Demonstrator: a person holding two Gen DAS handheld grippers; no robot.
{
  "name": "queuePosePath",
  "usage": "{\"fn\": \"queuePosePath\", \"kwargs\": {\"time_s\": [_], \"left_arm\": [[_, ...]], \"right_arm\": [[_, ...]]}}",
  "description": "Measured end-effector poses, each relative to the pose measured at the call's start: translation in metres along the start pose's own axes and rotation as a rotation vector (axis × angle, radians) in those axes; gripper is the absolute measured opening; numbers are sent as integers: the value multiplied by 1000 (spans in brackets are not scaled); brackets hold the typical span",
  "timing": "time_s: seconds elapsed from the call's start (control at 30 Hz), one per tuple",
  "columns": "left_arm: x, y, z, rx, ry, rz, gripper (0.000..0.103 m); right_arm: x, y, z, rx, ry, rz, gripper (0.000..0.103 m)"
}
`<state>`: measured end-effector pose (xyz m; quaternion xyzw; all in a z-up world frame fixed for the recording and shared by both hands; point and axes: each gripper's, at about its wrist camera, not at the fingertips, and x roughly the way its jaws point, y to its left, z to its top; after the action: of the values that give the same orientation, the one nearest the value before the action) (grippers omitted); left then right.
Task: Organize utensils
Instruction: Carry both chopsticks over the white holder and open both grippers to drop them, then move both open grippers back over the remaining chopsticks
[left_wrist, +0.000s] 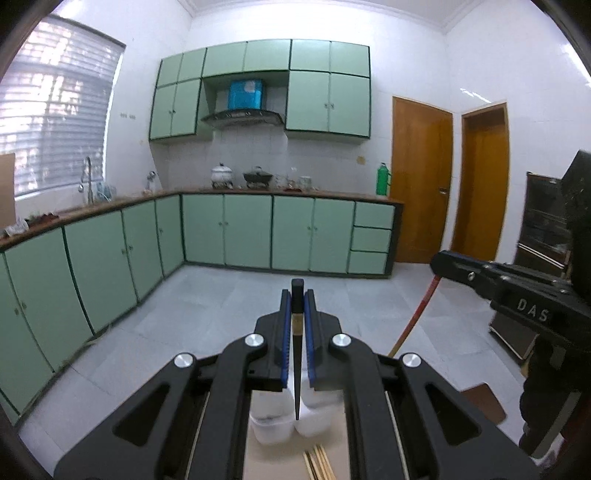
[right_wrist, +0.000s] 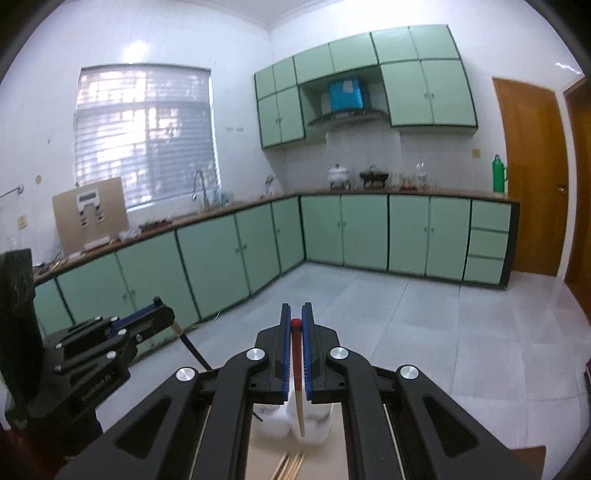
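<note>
Holding one chopstick in each hand-held gripper, both raised above the table (left_wrist: 343, 443) at the bottom centre of each frame.

Step in hand, as I judge it: carry each stick to a white cup and drop it in tip first. To do it well: keep the jaws fully closed until the tip sits inside the rim, bring the stick near upright, line it up over one cup only, then release.

Left hand-held gripper (left_wrist: 297, 295): jaws pinched shut on the black chopstick (left_wrist: 296, 384), butt poking out past the tips, point hanging down over the cups (left_wrist: 280, 424).

Right hand-held gripper (right_wrist: 296, 312): jaws pinched shut on the red-tipped chopstick (right_wrist: 298, 398), red end at the tips, pale end hanging down over the cups, bottom centre.

Counts, largest first:
- table: 1
- hand-held grippers: 2
- white cups: 2 seen side by side
- held chopsticks: 2
- loose pale sticks (left_wrist: 317, 465) at bottom edge: several, overlapping; exact count cannot be told.
</note>
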<state>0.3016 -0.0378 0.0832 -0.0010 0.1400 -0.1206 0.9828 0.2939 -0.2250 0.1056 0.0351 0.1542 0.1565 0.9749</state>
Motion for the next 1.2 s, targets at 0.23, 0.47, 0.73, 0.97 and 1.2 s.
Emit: {"fn": "queuePosePath", "kwargs": {"time_s": [0.23,0.47,0.73,0.97,1.2], "left_arm": [[59,5,-12,1,19,59,6],[90,17,-42,-23,134,59,8],[53,28,-48,-23,104,74,40],[3,28,-73,-24,95,97,61],[-40,24,-138,-34,151,125,76]], "right_arm": [[62,-14,-18,34,48,-39,6],[90,-13,-52,-11,152,-45,7],[59,-16,-61,-16,133,-87,47],[8,-17,-88,-22,100,-145,69],[-38,-1,-155,-45,113,-173,92]]}}
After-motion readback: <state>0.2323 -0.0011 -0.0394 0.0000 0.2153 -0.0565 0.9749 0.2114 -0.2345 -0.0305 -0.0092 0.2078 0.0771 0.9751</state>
